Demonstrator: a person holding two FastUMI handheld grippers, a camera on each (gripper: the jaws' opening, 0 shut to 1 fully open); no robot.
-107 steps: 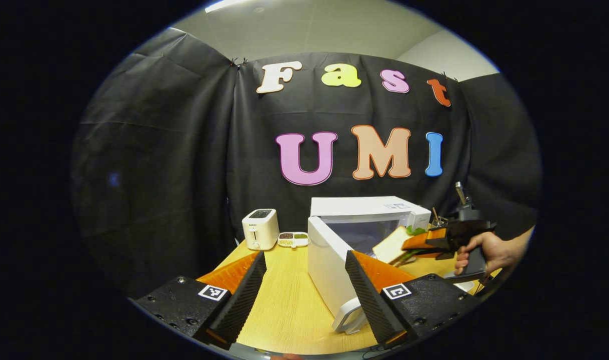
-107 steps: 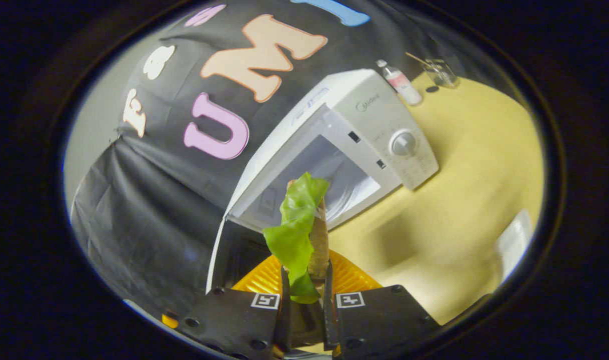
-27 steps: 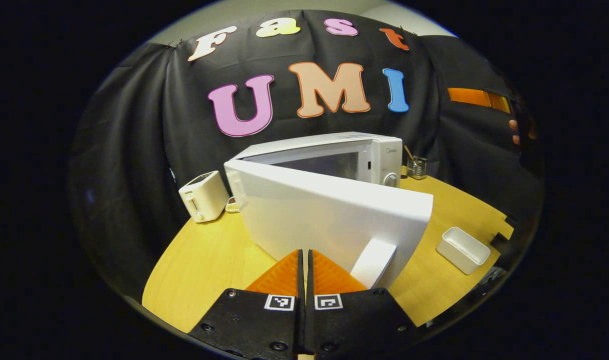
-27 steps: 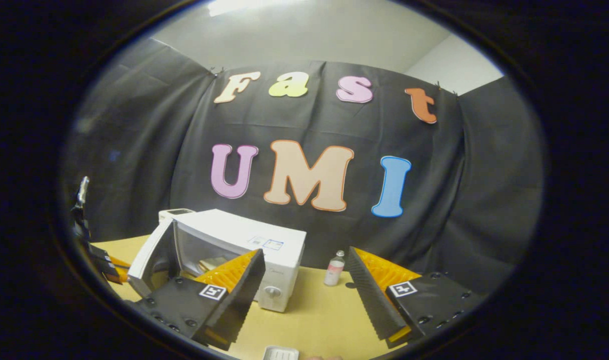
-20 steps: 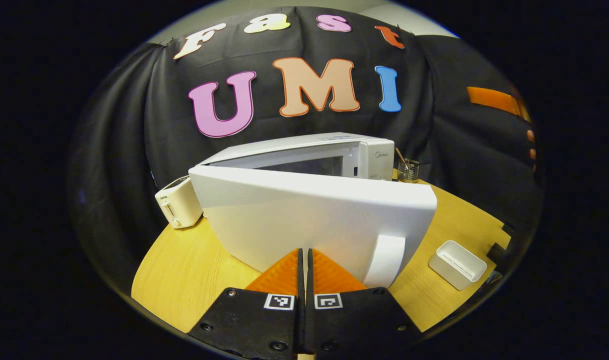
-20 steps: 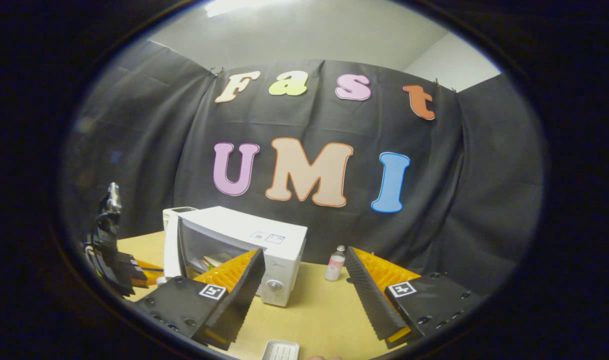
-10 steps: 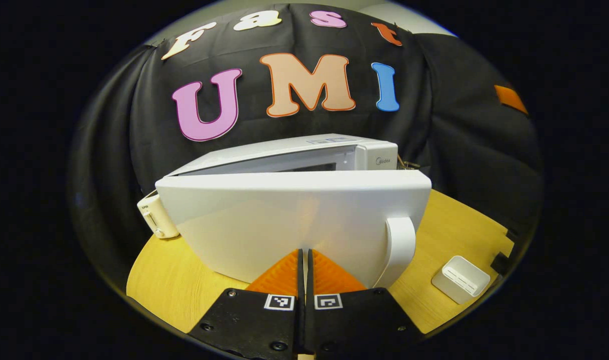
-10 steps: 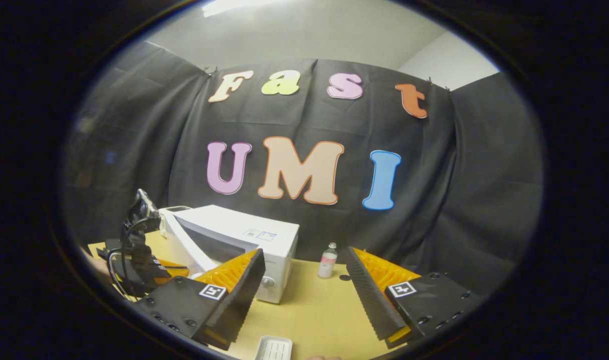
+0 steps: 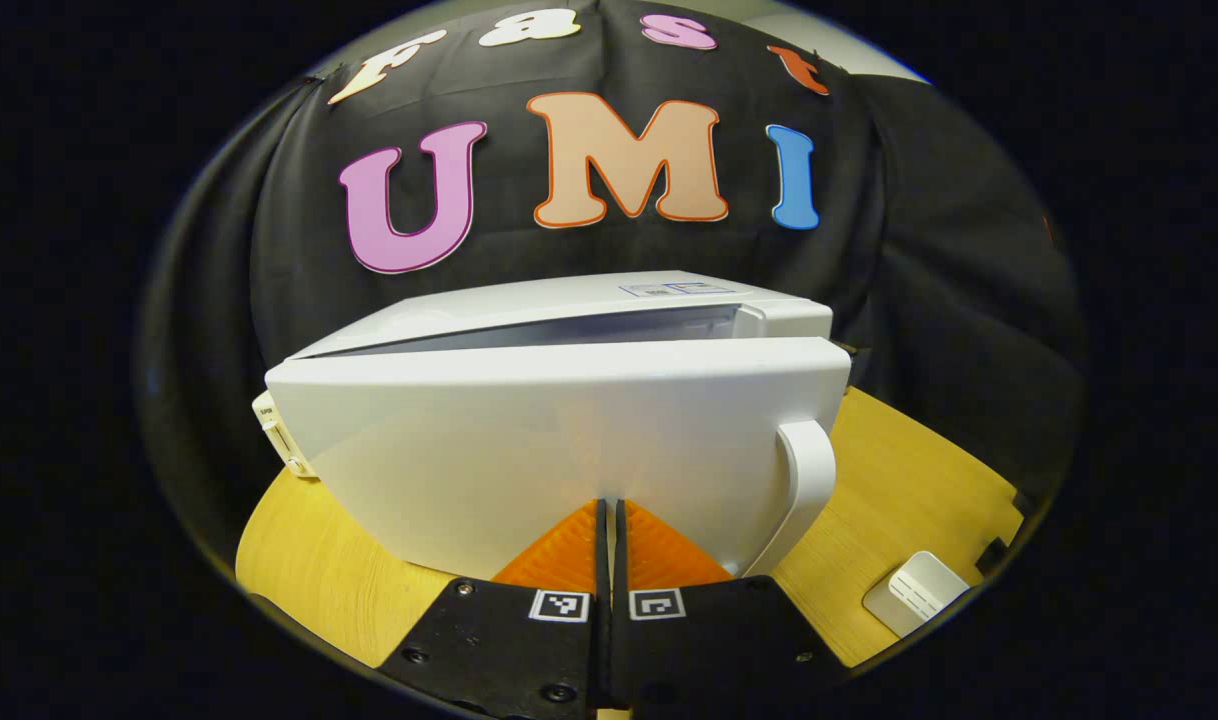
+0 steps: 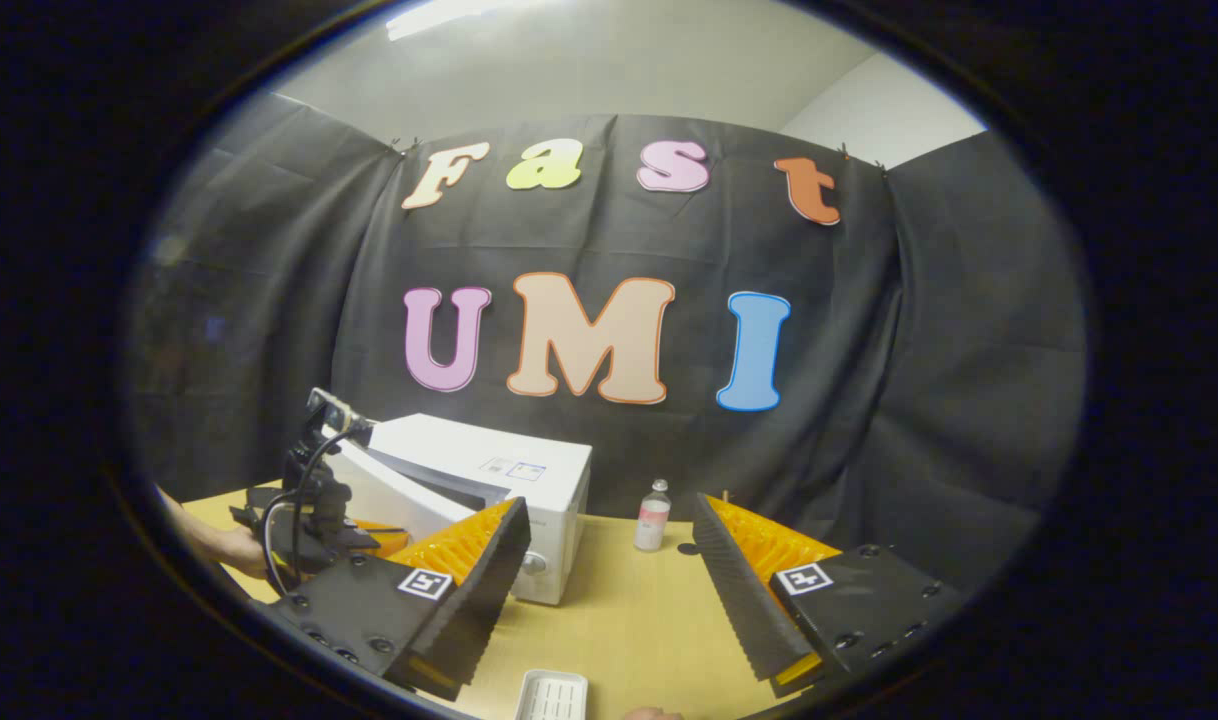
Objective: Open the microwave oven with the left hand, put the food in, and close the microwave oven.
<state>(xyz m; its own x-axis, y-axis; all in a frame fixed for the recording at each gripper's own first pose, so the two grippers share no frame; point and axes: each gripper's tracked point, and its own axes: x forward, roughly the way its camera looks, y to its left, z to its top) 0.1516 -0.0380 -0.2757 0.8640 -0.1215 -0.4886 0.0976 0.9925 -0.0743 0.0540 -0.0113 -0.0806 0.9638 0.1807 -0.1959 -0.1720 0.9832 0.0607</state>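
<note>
The white microwave (image 9: 569, 310) stands straight ahead in the left gripper view, its door (image 9: 529, 440) swung almost to, with a narrow gap left along the top. The door's handle (image 9: 807, 480) is at the right. My left gripper (image 9: 609, 505) is shut with nothing between its fingers, and its tips rest against the door's face. In the right gripper view the microwave (image 10: 499, 470) sits at the left, with the left gripper (image 10: 374, 537) and the hand (image 10: 227, 546) holding it at the door (image 10: 389, 497). My right gripper (image 10: 609, 505) stands open and holds nothing. The food is hidden inside.
A white toaster (image 9: 275, 436) peeks out left of the door. A small white tray (image 9: 914, 592) lies near the table's front right edge, seen also as the tray (image 10: 552, 692) below my right gripper. A small bottle (image 10: 653, 515) stands right of the microwave on the wooden table (image 10: 629, 610).
The sandwich went from my right gripper into the microwave, and that gripper is now open and drawn back. My shut left gripper has been pushing the door inward, from wide open to almost closed.
</note>
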